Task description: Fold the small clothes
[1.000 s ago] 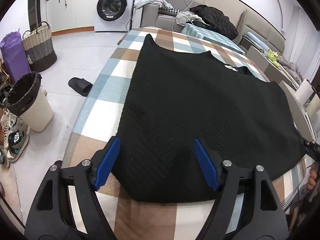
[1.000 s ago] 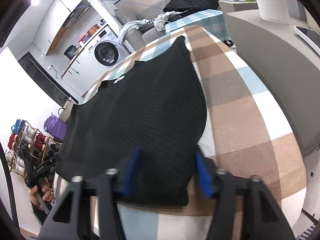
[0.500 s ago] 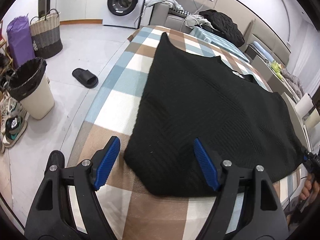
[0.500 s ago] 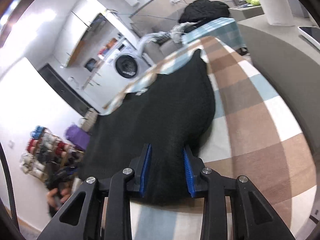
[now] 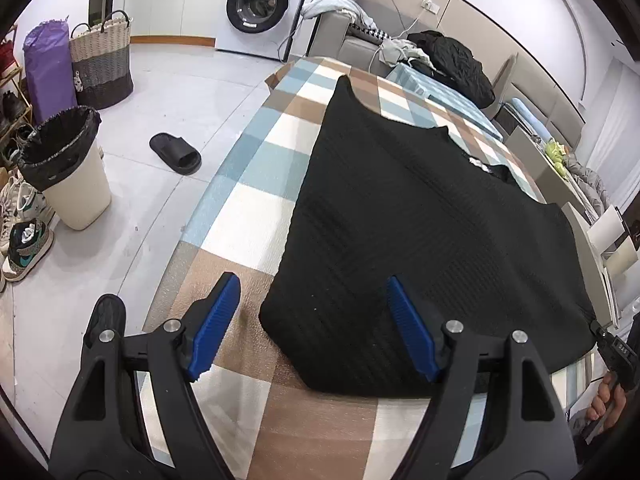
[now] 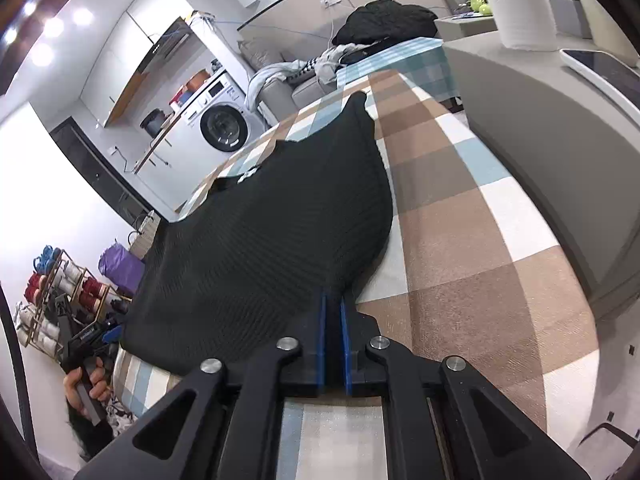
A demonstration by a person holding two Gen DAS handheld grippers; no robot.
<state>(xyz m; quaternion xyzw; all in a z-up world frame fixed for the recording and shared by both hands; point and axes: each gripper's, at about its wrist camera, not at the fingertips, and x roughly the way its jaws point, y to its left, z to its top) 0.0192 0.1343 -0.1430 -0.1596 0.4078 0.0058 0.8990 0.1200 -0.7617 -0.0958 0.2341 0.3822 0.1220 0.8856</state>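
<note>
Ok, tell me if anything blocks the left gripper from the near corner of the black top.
Nothing visible does. The left gripper is open, its fingers either side of the black top corner, only bare checked tablecloth around.

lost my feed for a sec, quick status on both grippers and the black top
Right gripper shut on black top at its near corner. Left gripper open, jaws straddling the other near corner, not gripping. Top flat on checkered table. Nothing in the way.

A white washer (image 5: 258,2) stands by the wall. Nearby: a woven basket (image 5: 102,62), a purple bag (image 5: 48,68), a bin w/ black liner (image 5: 64,164). One black slipper (image 5: 175,153) lies on the floor. Shoes (image 5: 24,236), maybe sneakers, at the edge.
</note>
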